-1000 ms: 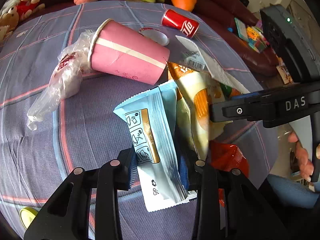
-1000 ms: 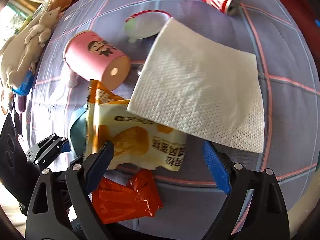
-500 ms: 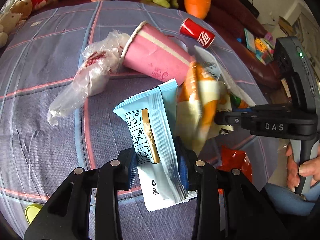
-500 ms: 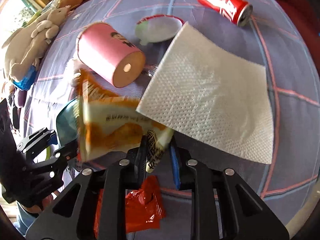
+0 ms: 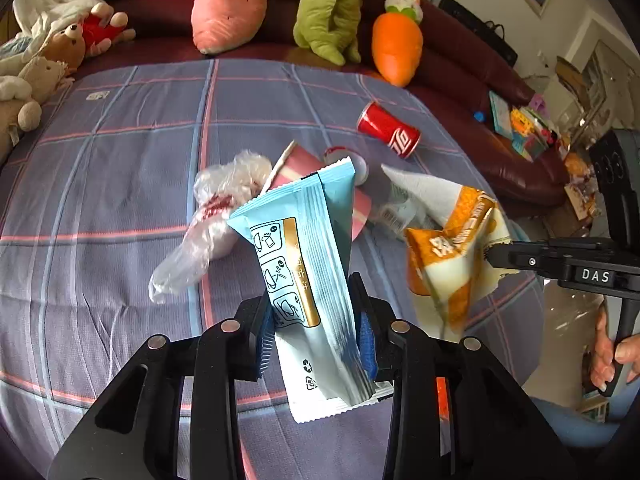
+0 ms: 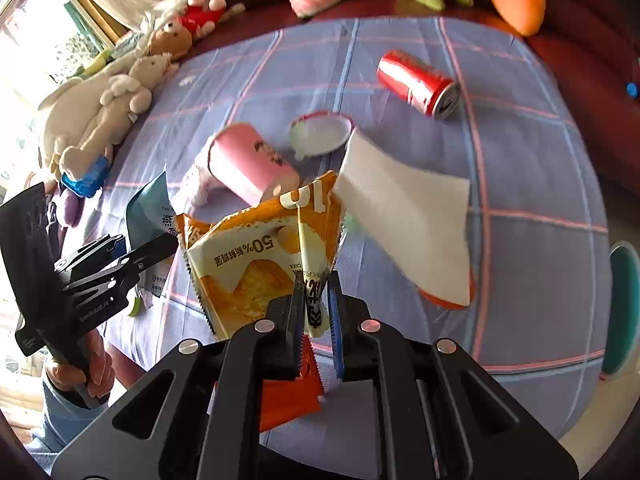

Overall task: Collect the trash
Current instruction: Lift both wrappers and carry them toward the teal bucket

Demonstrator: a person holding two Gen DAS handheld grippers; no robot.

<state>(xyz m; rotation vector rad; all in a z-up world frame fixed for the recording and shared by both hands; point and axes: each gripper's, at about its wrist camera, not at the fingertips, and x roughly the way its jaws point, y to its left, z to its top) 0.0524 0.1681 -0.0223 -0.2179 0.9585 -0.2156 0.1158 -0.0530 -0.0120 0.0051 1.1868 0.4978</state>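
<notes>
My left gripper [image 5: 316,332] is shut on a light blue snack wrapper [image 5: 308,264] and holds it above the plaid cloth. My right gripper [image 6: 316,312] is shut on an orange and white cake wrapper [image 6: 260,256], also lifted; it shows at the right of the left wrist view [image 5: 452,256]. On the cloth lie a pink paper cup [image 6: 248,164] on its side, a white napkin [image 6: 404,216], a red cola can [image 6: 416,80], a round lid [image 6: 320,132], a clear plastic bag [image 5: 212,216] and a red-orange wrapper [image 6: 288,396] under my right gripper.
The grey-blue plaid cloth [image 5: 120,160] covers the table. Plush toys line a dark red sofa at the back: a pink one [image 5: 228,4], a green one [image 5: 328,12], a carrot [image 5: 396,48] and bears [image 6: 100,112] at the left. A teal round rim [image 6: 624,304] is at the right edge.
My right gripper closed on the orange cake wrapper and lifted it off the cloth. Both grippers rose and pulled back, the left one still holding the blue wrapper.
</notes>
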